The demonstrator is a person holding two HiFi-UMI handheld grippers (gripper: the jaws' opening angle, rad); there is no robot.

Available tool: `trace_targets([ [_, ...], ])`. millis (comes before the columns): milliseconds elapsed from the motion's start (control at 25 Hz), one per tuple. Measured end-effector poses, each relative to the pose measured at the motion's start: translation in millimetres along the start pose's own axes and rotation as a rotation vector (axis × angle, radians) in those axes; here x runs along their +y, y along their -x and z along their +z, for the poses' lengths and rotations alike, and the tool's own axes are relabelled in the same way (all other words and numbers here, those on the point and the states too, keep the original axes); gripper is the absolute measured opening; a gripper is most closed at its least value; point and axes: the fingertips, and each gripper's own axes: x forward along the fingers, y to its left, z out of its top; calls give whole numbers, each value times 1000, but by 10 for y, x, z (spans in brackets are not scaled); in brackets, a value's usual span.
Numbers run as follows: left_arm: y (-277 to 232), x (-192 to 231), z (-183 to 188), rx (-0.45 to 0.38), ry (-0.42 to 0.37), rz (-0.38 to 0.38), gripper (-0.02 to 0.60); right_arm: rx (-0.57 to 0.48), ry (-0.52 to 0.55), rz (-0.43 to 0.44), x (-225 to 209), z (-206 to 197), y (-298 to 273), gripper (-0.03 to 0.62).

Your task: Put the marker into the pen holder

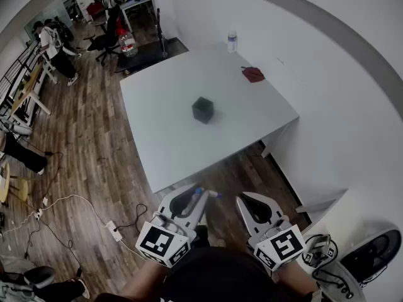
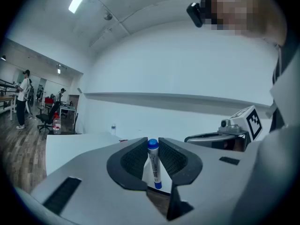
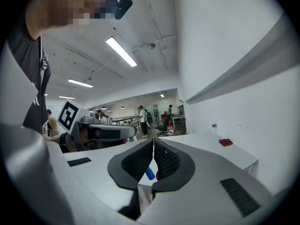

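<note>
The pen holder (image 1: 203,109), a small dark cube-shaped cup, stands near the middle of the white table (image 1: 164,143). The marker (image 2: 153,165) is white with blue ends. It stands upright between the jaws of my left gripper (image 2: 153,143), which is shut on it. In the head view the left gripper (image 1: 200,192) is held off the table's near edge, above the wooden floor, and the marker (image 1: 206,194) pokes out to the right. My right gripper (image 1: 247,197) hovers beside it with jaw tips touching and nothing held. The right gripper (image 3: 153,142) shows the marker's blue end (image 3: 149,173) behind its jaws.
A red cloth (image 1: 253,74) and a water bottle (image 1: 232,41) sit at the table's far side by the white wall. Cables and a power strip (image 1: 114,231) lie on the floor to the left. People, chairs and desks stand in the far-left background.
</note>
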Motion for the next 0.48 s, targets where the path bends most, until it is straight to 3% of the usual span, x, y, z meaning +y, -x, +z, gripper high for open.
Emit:
trace_targets([
  [480,-789,932,229,13,-17,-75,74,13,-2,-69,-523,183,-1001,15],
])
